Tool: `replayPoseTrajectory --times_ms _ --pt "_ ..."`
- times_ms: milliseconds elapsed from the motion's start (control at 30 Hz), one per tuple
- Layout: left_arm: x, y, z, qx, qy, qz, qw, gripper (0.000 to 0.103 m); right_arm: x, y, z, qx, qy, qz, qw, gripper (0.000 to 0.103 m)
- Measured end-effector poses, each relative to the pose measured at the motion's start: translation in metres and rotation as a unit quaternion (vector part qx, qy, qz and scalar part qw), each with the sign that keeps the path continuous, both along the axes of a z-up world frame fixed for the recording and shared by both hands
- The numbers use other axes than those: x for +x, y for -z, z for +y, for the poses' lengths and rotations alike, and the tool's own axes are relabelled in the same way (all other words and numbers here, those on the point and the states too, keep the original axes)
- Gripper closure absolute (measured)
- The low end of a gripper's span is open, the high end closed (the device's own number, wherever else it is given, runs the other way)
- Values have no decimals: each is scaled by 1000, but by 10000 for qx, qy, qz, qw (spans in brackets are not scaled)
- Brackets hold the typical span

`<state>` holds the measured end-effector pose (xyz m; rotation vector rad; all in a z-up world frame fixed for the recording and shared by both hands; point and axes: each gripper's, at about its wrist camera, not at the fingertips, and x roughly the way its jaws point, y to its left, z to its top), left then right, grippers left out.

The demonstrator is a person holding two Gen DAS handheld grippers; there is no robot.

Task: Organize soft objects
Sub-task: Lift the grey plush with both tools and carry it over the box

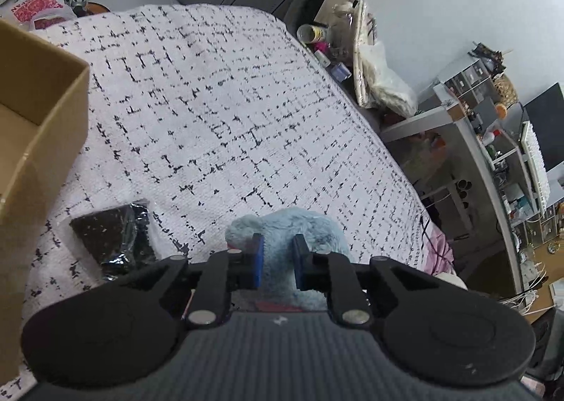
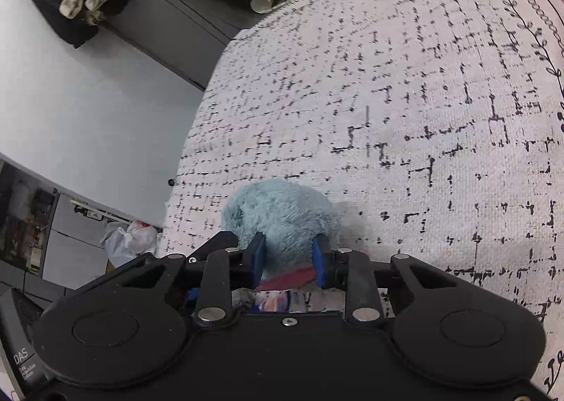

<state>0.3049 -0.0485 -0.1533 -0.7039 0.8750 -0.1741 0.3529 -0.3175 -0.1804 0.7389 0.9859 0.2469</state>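
Your left gripper [image 1: 276, 261] and right gripper [image 2: 287, 260]: each clamps the blue plush toy [image 1: 310, 224] between its pads; cardboard box [image 1: 42, 126] far left.

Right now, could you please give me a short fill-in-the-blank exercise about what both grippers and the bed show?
1. Both the left gripper and the right gripper are shut on a fluffy plush toy coloured light ____.
2. At the left edge of the left wrist view stands an open ____ box.
3. Beside that box, a ____ speckled packet lies on the bedspread.

Missing words: blue; cardboard; black
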Motion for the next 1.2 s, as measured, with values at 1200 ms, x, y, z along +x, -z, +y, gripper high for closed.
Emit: replayPoseTrajectory --times_ms 1200 --pt "-89 -105 63 522 -689 -680 9939 89 -59 -92 62 230 -914 -1298 9871 77"
